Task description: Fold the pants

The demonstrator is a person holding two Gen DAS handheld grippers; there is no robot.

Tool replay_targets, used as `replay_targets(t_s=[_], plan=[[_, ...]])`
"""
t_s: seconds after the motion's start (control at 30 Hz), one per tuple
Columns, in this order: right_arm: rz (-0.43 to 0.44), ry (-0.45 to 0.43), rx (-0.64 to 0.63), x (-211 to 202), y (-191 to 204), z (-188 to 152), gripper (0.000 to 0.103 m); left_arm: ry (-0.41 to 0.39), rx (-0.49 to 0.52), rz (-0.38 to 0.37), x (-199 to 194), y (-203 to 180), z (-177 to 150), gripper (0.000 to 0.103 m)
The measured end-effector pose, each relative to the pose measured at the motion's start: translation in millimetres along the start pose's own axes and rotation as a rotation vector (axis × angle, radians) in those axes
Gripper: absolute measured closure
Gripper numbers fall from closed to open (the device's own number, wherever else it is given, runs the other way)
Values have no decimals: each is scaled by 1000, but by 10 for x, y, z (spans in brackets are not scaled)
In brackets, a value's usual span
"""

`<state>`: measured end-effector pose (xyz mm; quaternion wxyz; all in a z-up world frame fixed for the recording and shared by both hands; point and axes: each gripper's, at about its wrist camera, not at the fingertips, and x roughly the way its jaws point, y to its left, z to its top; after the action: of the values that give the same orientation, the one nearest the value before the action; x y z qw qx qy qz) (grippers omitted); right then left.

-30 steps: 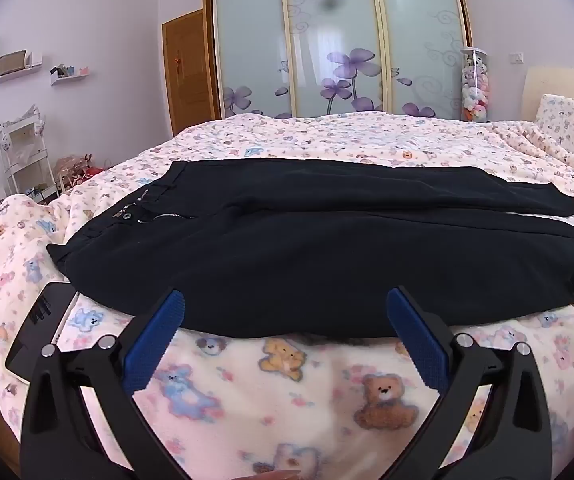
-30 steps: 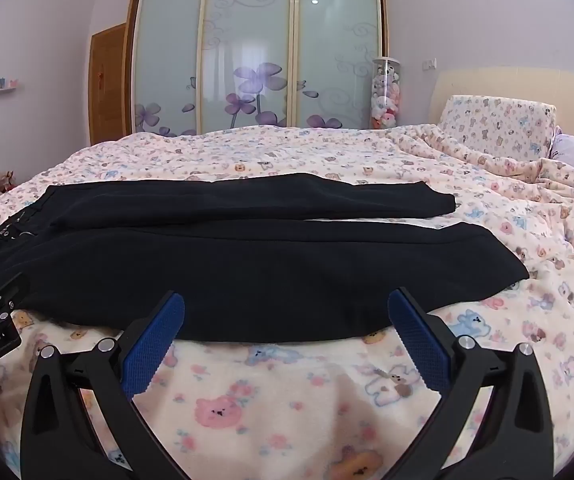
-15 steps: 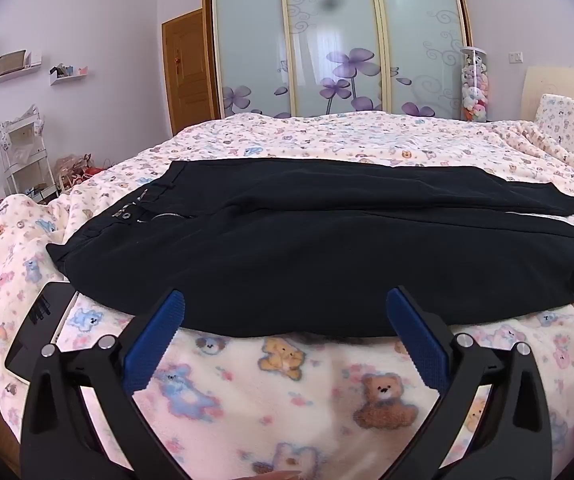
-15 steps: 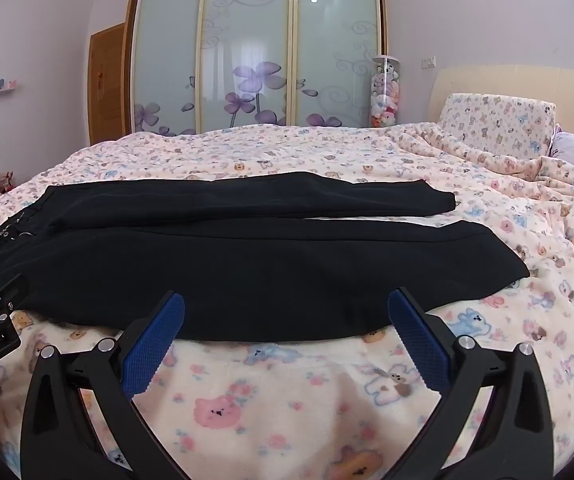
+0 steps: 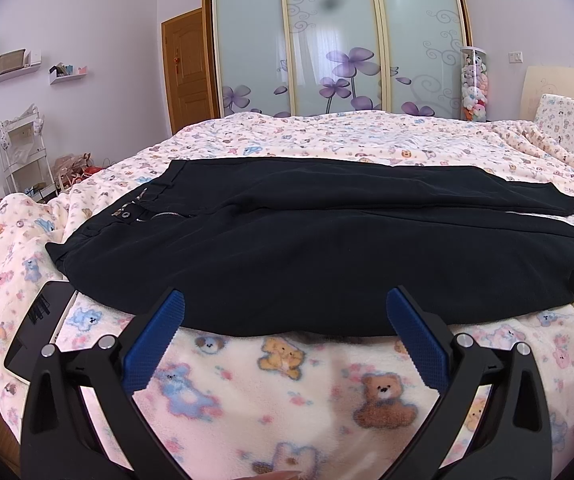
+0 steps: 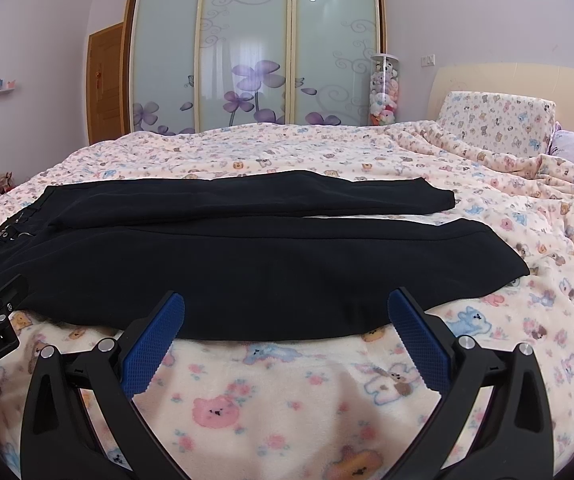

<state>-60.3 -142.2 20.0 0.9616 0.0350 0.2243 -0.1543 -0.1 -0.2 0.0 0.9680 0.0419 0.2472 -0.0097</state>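
Observation:
Black pants (image 5: pixel 307 248) lie flat across the bed, waist with button and zipper at the left, both legs stretched to the right. They also show in the right wrist view (image 6: pixel 247 256). My left gripper (image 5: pixel 285 312) is open and empty, its blue pads just short of the near edge of the pants toward the waist. My right gripper (image 6: pixel 286 312) is open and empty, just short of the near leg's edge, toward the hem. Each gripper's body shows at the edge of the other's view.
The bed is covered by a pink bear-print blanket (image 5: pixel 287 380). A dark flat device (image 5: pixel 39 320) lies at the bed's left edge. A pillow (image 6: pixel 499 124) and headboard stand at the right. A wardrobe (image 6: pixel 247 52), door and shelf rack stand beyond.

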Motion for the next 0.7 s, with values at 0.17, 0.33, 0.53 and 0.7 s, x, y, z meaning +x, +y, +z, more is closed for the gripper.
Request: replay_targets(t_s=[0.17, 0.33, 0.53, 0.7], plan=[[0, 1, 0, 3, -7, 0, 1, 1, 0, -1, 1, 0, 0, 2], [0, 2, 1, 9, -21, 2, 1, 1, 0, -1, 1, 1, 0, 2], [1, 3, 3, 18, -41, 6, 1, 2, 0, -1, 2, 1, 0, 2], [1, 4, 2, 20, -46, 6, 1, 2, 0, -1, 2, 1, 0, 2]])
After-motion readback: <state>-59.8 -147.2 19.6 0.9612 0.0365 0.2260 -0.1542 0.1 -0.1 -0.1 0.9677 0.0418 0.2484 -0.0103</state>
